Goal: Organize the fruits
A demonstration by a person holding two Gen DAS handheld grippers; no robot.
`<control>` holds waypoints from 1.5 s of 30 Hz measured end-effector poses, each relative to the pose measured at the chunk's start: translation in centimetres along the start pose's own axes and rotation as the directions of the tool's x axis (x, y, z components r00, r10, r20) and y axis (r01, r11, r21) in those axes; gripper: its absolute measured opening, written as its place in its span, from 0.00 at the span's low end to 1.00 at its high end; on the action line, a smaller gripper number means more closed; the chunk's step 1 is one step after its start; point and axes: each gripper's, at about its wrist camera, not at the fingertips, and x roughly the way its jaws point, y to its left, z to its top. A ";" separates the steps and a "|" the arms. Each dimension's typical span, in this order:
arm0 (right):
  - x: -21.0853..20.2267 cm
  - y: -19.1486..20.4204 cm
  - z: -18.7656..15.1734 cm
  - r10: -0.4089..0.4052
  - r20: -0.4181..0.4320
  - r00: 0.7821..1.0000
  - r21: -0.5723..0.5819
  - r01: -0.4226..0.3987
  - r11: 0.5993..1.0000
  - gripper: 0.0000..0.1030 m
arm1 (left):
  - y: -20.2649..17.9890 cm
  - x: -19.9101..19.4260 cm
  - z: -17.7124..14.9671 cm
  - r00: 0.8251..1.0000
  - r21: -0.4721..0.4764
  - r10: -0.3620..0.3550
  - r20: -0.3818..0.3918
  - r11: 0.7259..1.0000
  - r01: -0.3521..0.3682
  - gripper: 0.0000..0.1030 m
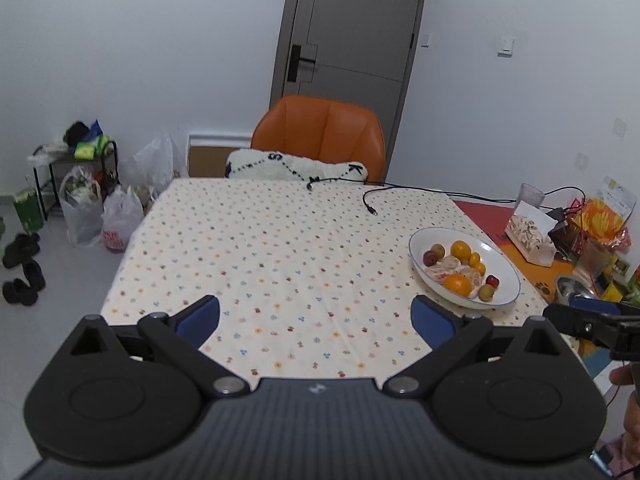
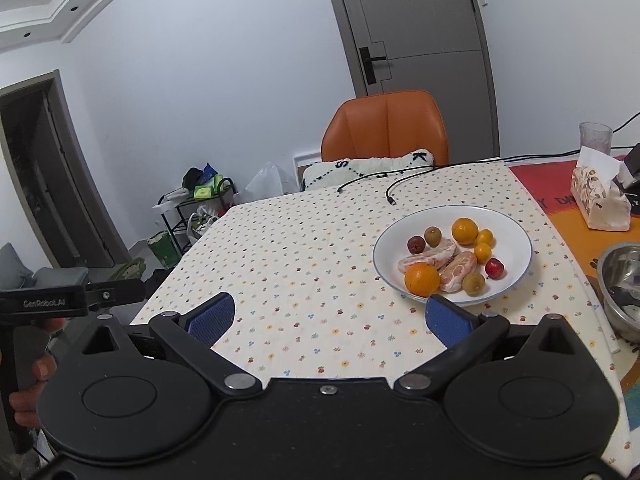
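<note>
A white plate (image 2: 516, 236) with a blue rim sits on the flowered tablecloth (image 2: 304, 248) and holds two oranges (image 2: 422, 279), peeled citrus pieces (image 2: 456, 270), small yellow fruits (image 2: 483, 252), brownish-green fruits (image 2: 474, 283) and small red fruits (image 2: 494, 268). It also shows in the left wrist view (image 1: 500, 268), at the right. My right gripper (image 2: 328, 318) is open and empty, its right pad just before the plate's near rim. My left gripper (image 1: 316, 320) is open and empty above bare cloth, left of the plate.
Two black cables (image 1: 370, 200) lie at the table's far edge. An orange chair (image 1: 320, 136) with a white cushion stands behind. A tissue pack (image 2: 600, 196), a glass (image 2: 595, 134) and a steel bowl (image 2: 624, 280) are right of the plate. Bags and a rack (image 1: 84, 184) stand on the floor at left.
</note>
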 end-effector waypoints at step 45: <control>-0.7 0.8 -0.1 -0.010 -0.014 1.000 -0.027 0.010 1.000 1.00 | -1.4 0.4 -1.0 0.999 0.059 -0.005 -0.033 0.998 0.007 0.98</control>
